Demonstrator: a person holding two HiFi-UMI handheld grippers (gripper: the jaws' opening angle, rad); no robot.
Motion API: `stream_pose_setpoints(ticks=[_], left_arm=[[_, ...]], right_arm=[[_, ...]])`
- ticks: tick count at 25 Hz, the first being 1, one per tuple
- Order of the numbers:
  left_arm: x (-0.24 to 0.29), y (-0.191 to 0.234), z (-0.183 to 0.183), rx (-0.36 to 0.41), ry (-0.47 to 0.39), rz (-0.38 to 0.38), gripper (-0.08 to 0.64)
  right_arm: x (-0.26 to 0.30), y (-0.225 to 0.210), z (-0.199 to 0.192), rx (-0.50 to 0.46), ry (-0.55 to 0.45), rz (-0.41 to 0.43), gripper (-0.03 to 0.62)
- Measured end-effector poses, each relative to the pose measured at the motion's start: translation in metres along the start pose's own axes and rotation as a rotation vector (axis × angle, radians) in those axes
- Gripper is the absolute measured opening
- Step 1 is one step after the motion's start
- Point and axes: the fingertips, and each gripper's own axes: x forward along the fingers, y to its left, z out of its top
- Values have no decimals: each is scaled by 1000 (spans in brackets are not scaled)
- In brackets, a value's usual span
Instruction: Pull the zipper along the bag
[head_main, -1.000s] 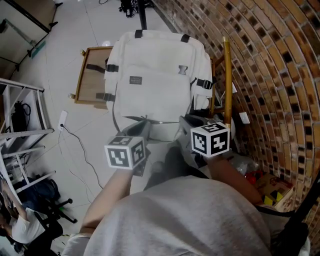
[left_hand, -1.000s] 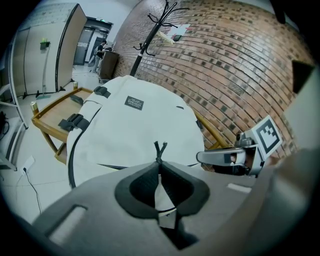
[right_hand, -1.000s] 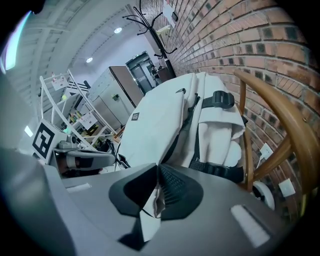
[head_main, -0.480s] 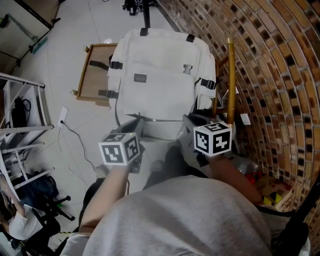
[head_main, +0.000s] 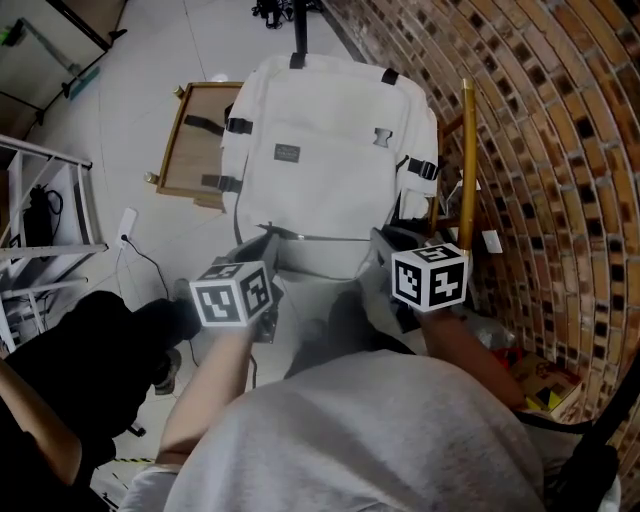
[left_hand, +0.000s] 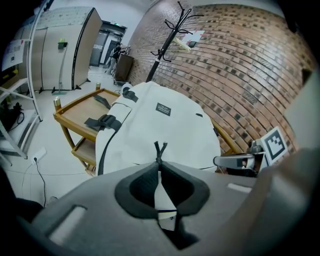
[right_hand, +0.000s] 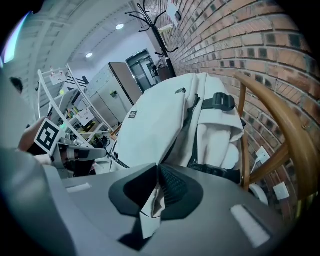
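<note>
Overhead, the head view shows the white bag (head_main: 320, 150) lying flat beside the brick wall (head_main: 540, 150), with a wooden table (head_main: 190, 140) at its left. Its zipper (head_main: 318, 238) runs as a thin dark line across the near end. The left gripper (head_main: 270, 240) sits at the left part of that line and the right gripper (head_main: 385, 240) at the bag's near right corner, but from above neither set of jaws can be read. The gripper views settle that. In the left gripper view the jaws are clenched on the black cord pull (left_hand: 160, 149), whose two ends stick up past the tips. In the right gripper view the jaws are clamped on a fold of the bag's white cloth. That view also gives the bag's right side, with a black buckle (right_hand: 224, 102) and a curved wooden rail (right_hand: 280, 125) between bag and wall. Both gripper views catch the coat stand (left_hand: 167, 35) rising beyond the far end, of which the head view has only the foot. Compared with a second ago, the left gripper has slid leftward along the near edge with the pull still pinched. The right one has kept its place, and a person in dark clothes (head_main: 80, 350) has come into the near left corner of the head view.
</note>
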Motion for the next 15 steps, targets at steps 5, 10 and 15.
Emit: stream_pose_setpoints(ticks=[5,10,15], left_arm=[[-1,2,0,-2,-7,9,21],[-4,12,4,-8,-20,43,21],[-7,25,5,-15,-32,80,21]], right_arm=[[0,0,0,-14,2,-8,18],[0,-2,0,-22,0,-17,18],[0,-3,-1,-20,-3,-20,18]])
